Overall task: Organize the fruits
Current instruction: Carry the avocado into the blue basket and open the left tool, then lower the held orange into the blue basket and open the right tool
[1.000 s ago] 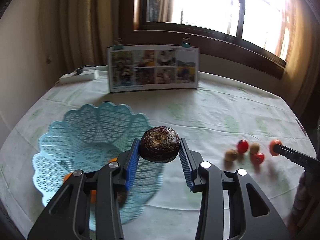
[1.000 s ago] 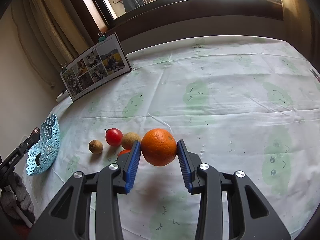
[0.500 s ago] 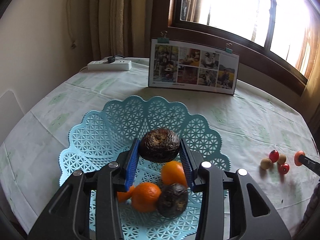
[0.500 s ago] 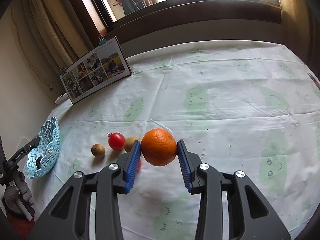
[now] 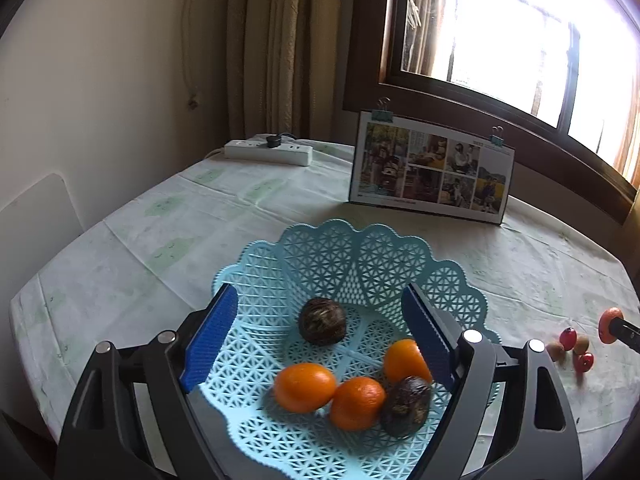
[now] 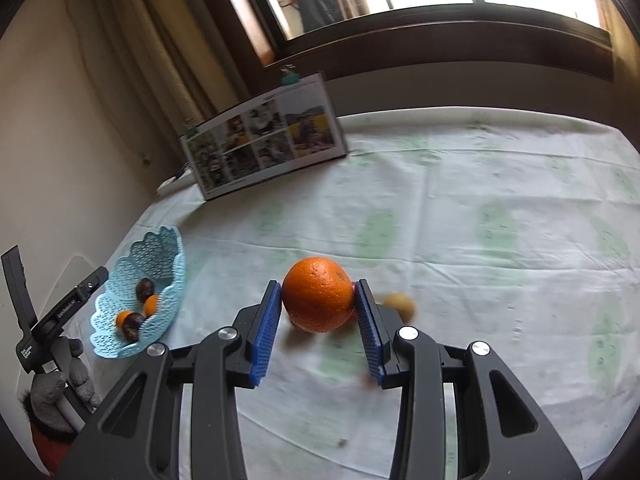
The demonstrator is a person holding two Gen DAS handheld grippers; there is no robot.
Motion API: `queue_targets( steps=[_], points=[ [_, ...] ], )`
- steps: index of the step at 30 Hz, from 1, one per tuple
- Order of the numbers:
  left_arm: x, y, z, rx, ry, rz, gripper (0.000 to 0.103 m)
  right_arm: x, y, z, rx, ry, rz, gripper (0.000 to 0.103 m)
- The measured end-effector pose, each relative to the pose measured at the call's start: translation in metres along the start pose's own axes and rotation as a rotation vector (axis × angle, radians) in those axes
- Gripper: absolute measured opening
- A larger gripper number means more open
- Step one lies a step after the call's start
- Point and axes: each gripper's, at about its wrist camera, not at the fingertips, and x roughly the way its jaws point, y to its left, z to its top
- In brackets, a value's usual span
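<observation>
Pale printed tablecloth (image 5: 168, 248) under a lattice plastic basket (image 5: 360, 256), scalloped, with three smooth oranges and two wrinkled dark fruits inside. Left gripper (image 5: 324, 334) spread wide above, empty. Right gripper (image 6: 318, 322) clamped on a dimpled orange (image 6: 318, 300); photo board (image 6: 264, 140) behind.

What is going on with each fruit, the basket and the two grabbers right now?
left gripper: open, empty, over the basket.
right gripper: shut on the big orange.
big orange: held, above the tablecloth.
blue basket: upright, holding five fruits.
dark fruit: lying loose in the basket.
small fruits: on the tablecloth, outside the basket.
</observation>
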Motion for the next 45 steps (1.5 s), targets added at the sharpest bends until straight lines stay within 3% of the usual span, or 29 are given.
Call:
queue_targets(
  steps=[6,13,22,34,45],
  points=[
    [-0.009,0.015,-0.002,0.001,-0.035,0.048,0.094,0.02,0.056,0.007,-0.074,0.022,0.08,0.038],
    [-0.016,0.025,-0.005,0.03,-0.062,0.055,0.095,0.048,0.122,0.009,-0.161,0.061,0.157,0.038],
    [-0.011,0.041,-0.008,0.006,-0.05,0.043,0.095,0.079,0.165,0.009,-0.212,0.109,0.18,0.038],
    [-0.012,0.046,-0.007,-0.006,-0.053,0.03,0.095,0.084,0.166,0.013,-0.184,0.094,0.152,0.043],
    [-0.017,0.019,-0.001,0.025,-0.055,-0.012,0.1,0.069,0.123,0.004,-0.117,0.072,0.089,0.061]
  ],
)
